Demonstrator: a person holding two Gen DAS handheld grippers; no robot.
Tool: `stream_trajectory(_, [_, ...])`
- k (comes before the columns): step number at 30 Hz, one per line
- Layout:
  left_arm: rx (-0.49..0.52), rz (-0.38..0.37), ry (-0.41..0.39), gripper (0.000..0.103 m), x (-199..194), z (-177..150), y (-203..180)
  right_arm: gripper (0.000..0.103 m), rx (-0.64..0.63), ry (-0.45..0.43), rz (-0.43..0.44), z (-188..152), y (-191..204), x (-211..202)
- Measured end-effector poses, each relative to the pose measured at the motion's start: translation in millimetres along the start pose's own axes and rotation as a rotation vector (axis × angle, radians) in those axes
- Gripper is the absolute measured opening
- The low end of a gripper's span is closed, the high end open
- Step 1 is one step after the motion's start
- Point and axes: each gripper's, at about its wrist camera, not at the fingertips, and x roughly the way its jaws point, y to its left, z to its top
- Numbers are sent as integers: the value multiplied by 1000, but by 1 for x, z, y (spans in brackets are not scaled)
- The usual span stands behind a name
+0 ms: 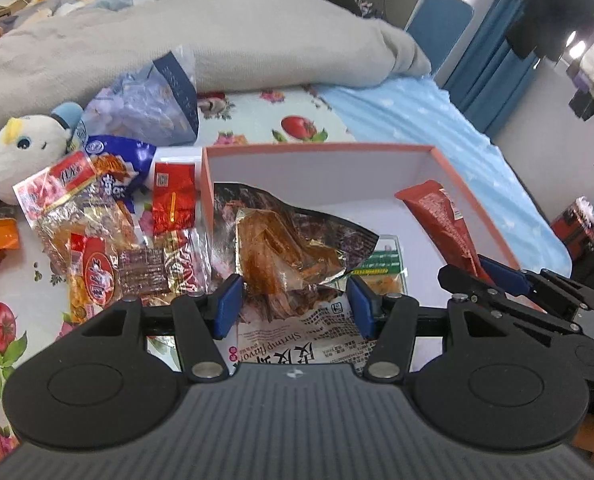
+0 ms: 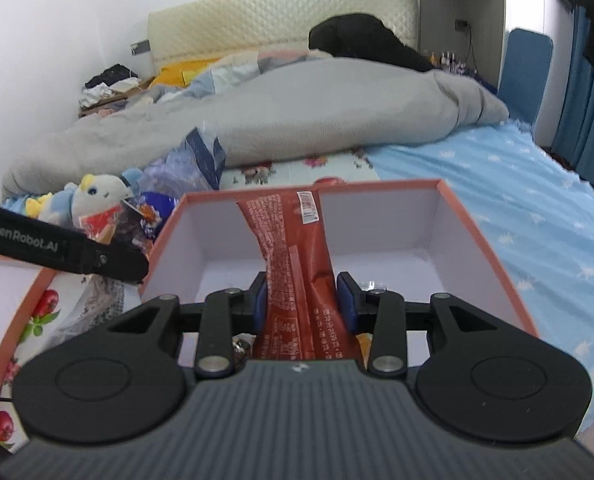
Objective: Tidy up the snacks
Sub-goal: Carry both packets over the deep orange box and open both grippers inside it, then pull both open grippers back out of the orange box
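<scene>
**Both packets over the box**

While both packets hang over the orange box (image 2: pixel 493 240), lower before letting go. The right gripper (image 2: pixel 301 300) is clamped on a red stick pack (image 2: pixel 293 248), aimed toward twelve o'clock; the left gripper (image 1: pixel 295 306) grips a shrimp-flavour bag (image 1: pixel 293 248). Loose snacks (image 1: pixel 97 240) lie at nine o'clock outside. Judgement: set each flat, side by side, clear of the walls.

A long red pack (image 2: pixel 297 264) tilts over the orange, white-lined box (image 1: pixel 473 184); a dark shrimp bag (image 1: pixel 289 256) hangs inside it.
</scene>
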Motion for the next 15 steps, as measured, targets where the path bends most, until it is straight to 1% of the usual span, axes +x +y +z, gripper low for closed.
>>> stream_trajectory(5, [8, 8, 17, 62, 11, -2, 1, 40, 9, 19, 3, -7, -3, 10])
stream_trajectory(6, [21, 15, 13, 63, 13, -2, 0, 41, 15, 17, 8, -8, -4, 11])
stream_trajectory(7, [29, 28, 7, 64, 13, -2, -2, 39, 22, 15, 13, -8, -6, 11])
stream_trajectory(9, [23, 44, 0, 73, 13, -2, -2, 39, 32, 18, 26, -9, -8, 14])
stream_trajectory(10, [14, 41, 0, 75, 14, -2, -1, 40, 34, 21, 28, -9, -9, 15])
stream_trajectory(12, [-2, 27, -4, 79, 13, -2, 1, 50, 40, 24, 31, -10, -12, 17])
stream_trajectory(13, [-3, 29, -5, 80, 13, -2, 1, 58, 44, 24, 35, -10, -14, 17])
stream_trajectory(15, [-6, 39, -10, 82, 12, 0, 2, 60, 54, 24, 41, -10, -17, 17])
